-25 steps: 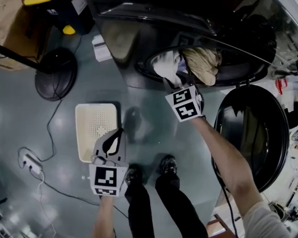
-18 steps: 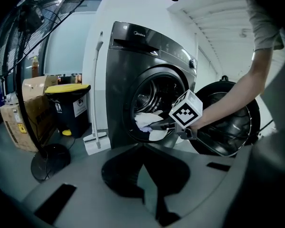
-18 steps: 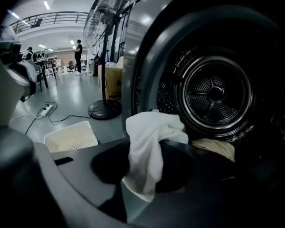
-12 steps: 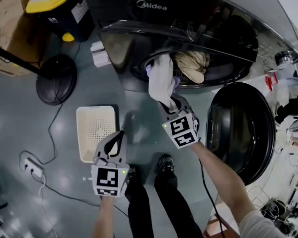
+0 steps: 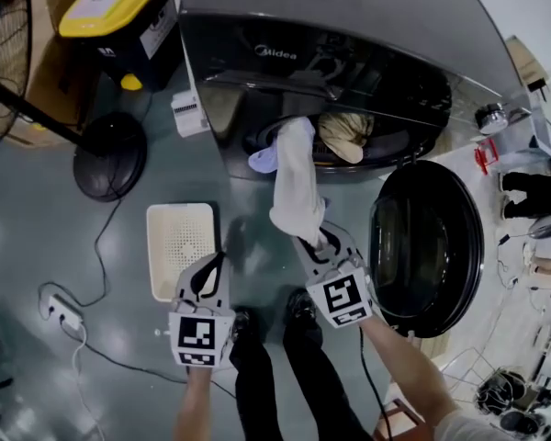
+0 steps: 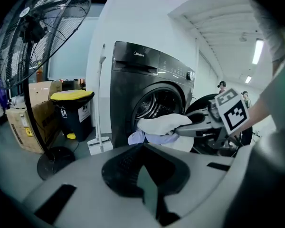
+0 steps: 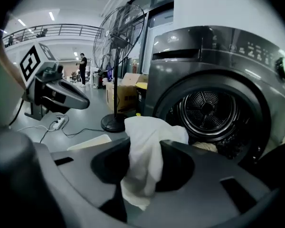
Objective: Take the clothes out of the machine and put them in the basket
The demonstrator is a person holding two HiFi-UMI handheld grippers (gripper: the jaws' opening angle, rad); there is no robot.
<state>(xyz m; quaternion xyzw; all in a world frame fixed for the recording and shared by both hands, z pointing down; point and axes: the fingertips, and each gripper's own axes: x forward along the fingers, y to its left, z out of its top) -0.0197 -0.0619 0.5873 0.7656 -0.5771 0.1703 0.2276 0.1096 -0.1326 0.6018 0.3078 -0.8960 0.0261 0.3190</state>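
In front of the washing machine [image 5: 349,26], the right gripper [image 5: 323,246] has its jaws closed most of the way on the end of a white cloth [image 5: 297,186]. The soft, creased cloth stretches in a long band from the machine's round drum mouth out to the gripper. A crumpled beige garment [image 5: 342,136] sits inside the drum, and a lilac piece [image 5: 264,161] spills over its lower lip. The round, dark glass door [image 5: 427,246] stands swung wide to the right of the opening, closing off that side. To the left of the opening the glossy grey floor [image 5: 37,246] lies open. The cream, perforated rectangular basket [image 5: 179,246] rests there, in front of the machine and well apart from the cloth. The left gripper [image 5: 209,269] hangs over the basket's near right corner, jaws together and holding nothing. A second ago the right gripper was at the drum mouth with the cloth only just out. It has since pulled back from the machine and drawn the cloth long. A fan's round black base [image 5: 110,154] stands beside the machine's left front corner.
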